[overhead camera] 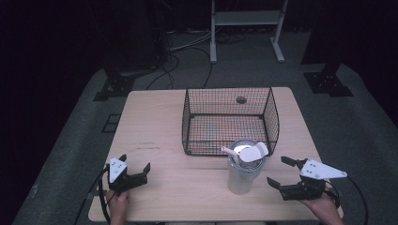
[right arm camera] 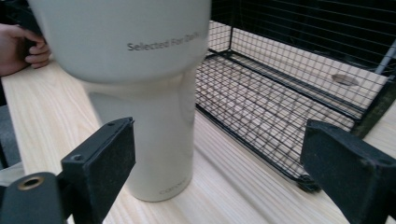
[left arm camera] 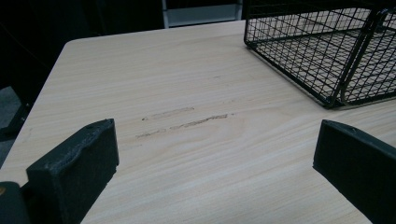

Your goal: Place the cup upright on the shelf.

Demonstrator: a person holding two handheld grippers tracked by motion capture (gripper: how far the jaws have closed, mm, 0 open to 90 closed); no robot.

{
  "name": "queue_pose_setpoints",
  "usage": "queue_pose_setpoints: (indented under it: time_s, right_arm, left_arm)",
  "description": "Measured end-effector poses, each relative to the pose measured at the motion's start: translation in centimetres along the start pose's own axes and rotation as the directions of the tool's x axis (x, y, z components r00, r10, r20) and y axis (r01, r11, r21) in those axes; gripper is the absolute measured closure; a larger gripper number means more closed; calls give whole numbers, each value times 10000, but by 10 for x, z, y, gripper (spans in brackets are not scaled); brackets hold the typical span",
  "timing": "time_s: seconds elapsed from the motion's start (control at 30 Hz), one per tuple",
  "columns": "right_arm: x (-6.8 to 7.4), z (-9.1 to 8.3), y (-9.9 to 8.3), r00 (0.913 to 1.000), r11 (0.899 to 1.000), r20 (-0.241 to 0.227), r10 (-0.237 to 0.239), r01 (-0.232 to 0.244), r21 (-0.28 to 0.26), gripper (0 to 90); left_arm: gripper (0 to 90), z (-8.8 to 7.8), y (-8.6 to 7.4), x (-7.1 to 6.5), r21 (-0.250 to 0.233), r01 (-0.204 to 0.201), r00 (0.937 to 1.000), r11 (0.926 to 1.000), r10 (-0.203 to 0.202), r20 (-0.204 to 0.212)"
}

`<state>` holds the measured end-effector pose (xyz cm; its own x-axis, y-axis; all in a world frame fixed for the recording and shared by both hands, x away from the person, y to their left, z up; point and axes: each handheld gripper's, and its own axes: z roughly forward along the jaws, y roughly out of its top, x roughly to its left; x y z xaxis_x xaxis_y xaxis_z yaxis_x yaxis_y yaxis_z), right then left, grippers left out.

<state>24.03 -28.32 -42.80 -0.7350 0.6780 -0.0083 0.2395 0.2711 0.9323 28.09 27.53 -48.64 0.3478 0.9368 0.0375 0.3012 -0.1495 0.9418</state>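
A pale tumbler (overhead camera: 242,171) with a clear lid and a white straw stands upright on the wooden table (overhead camera: 155,126), just in front of a black wire basket (overhead camera: 229,120). My right gripper (overhead camera: 281,172) is open to the tumbler's right, a short gap away. In the right gripper view the tumbler (right arm camera: 140,88) stands ahead and left of centre, beyond the two spread jaws of my right gripper (right arm camera: 224,172). My left gripper (overhead camera: 135,167) sits open near the table's front left. In its own view my left gripper (left arm camera: 215,163) has bare wood between its jaws.
The wire basket (left arm camera: 322,46) is open-topped with nothing in it; its near corner lies ahead and right of the left gripper. A round hole (overhead camera: 241,100) in the tabletop shows behind the basket. A white stand (overhead camera: 246,28) and cables lie on the dark floor beyond the table.
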Motion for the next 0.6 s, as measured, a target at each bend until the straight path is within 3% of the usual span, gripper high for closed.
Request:
queue_pose_setpoints:
  time_s: [0.6]
  right_arm:
    - [18, 20, 8, 9955, 9993, -885, -338, 351, 126, 73]
  left_arm:
    - [0, 0, 0, 0, -28, -6, 10000, 10000, 6, 12]
